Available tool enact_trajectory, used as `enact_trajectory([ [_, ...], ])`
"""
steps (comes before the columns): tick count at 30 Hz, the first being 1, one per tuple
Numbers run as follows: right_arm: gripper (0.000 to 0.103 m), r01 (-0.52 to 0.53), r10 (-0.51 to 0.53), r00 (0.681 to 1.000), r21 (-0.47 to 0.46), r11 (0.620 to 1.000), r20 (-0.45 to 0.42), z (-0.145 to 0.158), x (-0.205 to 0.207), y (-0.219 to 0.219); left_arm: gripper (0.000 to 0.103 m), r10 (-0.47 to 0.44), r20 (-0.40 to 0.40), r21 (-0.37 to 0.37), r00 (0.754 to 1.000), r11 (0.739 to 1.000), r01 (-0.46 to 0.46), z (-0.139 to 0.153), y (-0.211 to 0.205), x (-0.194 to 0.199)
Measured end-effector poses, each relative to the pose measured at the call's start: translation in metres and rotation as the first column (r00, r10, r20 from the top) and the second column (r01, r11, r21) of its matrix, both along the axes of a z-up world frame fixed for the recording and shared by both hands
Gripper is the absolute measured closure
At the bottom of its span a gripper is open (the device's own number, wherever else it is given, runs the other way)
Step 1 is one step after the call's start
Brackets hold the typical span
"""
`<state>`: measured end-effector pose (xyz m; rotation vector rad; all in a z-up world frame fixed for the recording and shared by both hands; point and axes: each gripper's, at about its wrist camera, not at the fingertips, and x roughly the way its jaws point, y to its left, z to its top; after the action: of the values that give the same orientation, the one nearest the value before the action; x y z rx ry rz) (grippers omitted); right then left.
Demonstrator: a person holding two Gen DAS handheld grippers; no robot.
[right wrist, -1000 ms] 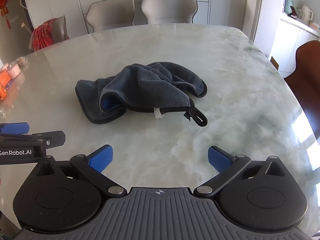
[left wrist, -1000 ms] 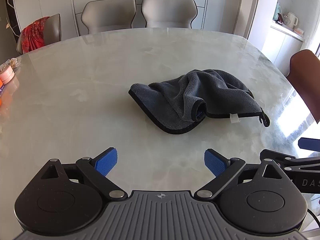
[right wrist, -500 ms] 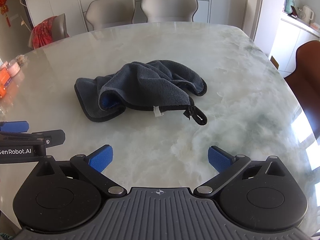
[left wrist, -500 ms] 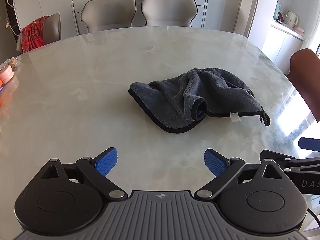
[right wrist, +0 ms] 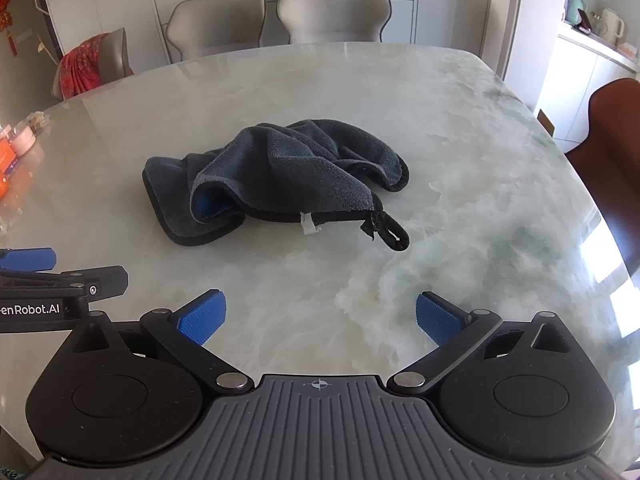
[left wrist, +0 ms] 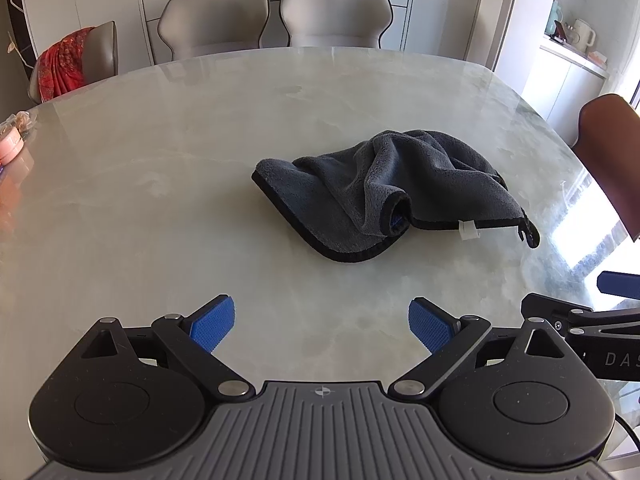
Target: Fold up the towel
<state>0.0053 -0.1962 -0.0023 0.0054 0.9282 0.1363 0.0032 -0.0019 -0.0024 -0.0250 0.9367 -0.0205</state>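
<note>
A dark grey towel [left wrist: 384, 188] with black edging lies crumpled on the pale marble table [left wrist: 160, 168], its blue underside showing in one fold. In the right wrist view the towel [right wrist: 280, 172] shows a white tag [right wrist: 307, 224] and a black hanging loop [right wrist: 390, 234] on its near edge. My left gripper [left wrist: 322, 326] hovers open short of the towel, nothing between its blue pads. My right gripper [right wrist: 320, 318] is also open and empty, a little back from the loop. Each gripper shows at the edge of the other's view.
Two grey chairs [left wrist: 276, 16] stand at the far side, one with a red cloth [left wrist: 62, 62] at the far left. A brown chair [right wrist: 612, 152] is at the right edge. Small pink and orange items [right wrist: 16, 144] sit at the table's left rim.
Both views have crept slightly forward, so the towel sits a touch lower and nearer in frame. The towel itself has not moved and both grippers stay open.
</note>
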Motion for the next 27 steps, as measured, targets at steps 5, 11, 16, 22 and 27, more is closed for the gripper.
enact_trajectory([
  [5, 0.001, -0.001, 0.001, 1.000, -0.006, 1.000, -0.004, -0.001, 0.000, -0.003, 0.007, -0.009, -0.005, 0.004, 1.000, 1.000, 0.009, -0.001, -0.002, 0.002],
  [11, 0.001, -0.001, 0.001, 1.000, -0.013, 1.000, -0.009, -0.002, 0.000, -0.007, 0.007, -0.007, -0.012, 0.001, 1.000, 1.000, 0.007, -0.002, -0.002, 0.006],
  [16, 0.001, 0.000, 0.000, 1.000, -0.019, 1.000, -0.015, 0.000, 0.005, 0.003, 0.006, -0.008, -0.014, 0.001, 1.000, 1.000, 0.008, -0.003, -0.001, 0.008],
  [22, 0.001, -0.001, 0.001, 1.000, -0.021, 1.000, -0.023, -0.001, 0.007, 0.002, 0.007, -0.006, -0.022, -0.002, 1.000, 1.000, 0.006, -0.004, 0.001, 0.010],
  [27, 0.001, -0.001, 0.001, 1.000, -0.020, 1.000, -0.030, -0.002, 0.008, 0.000, 0.007, -0.006, -0.024, -0.002, 1.000, 1.000, 0.006, -0.005, 0.002, 0.011],
])
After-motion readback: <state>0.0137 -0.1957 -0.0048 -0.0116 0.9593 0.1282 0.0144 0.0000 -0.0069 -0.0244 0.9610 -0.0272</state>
